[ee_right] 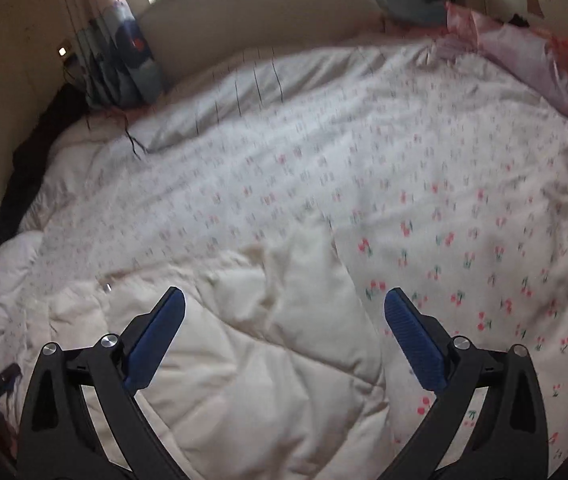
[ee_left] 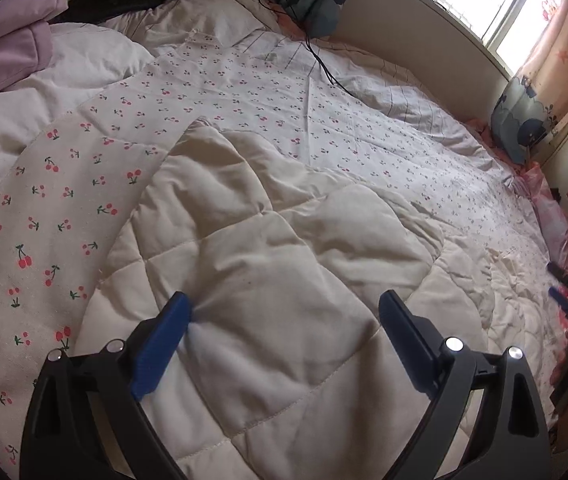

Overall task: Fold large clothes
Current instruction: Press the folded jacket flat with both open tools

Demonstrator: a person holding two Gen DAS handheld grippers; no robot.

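A large quilt with a cherry print [ee_left: 244,92] lies spread over the bed, its cream quilted underside [ee_left: 284,240] folded back toward me. My left gripper [ee_left: 285,306] is open just above the cream side, its left finger touching the fabric. In the right wrist view the same cherry print [ee_right: 423,200] and cream underside [ee_right: 284,340] show, blurred. My right gripper [ee_right: 284,300] is open above the cream fold and holds nothing. The right gripper also shows at the right edge of the left wrist view [ee_left: 563,288].
A lilac garment [ee_left: 12,52] lies at the bed's far left corner. A black cable [ee_left: 319,60] runs across the quilt. Blue patterned pillows [ee_left: 519,120] stand against the headboard [ee_left: 423,32]. Pink floral bedding [ee_right: 543,52] lies along the right side.
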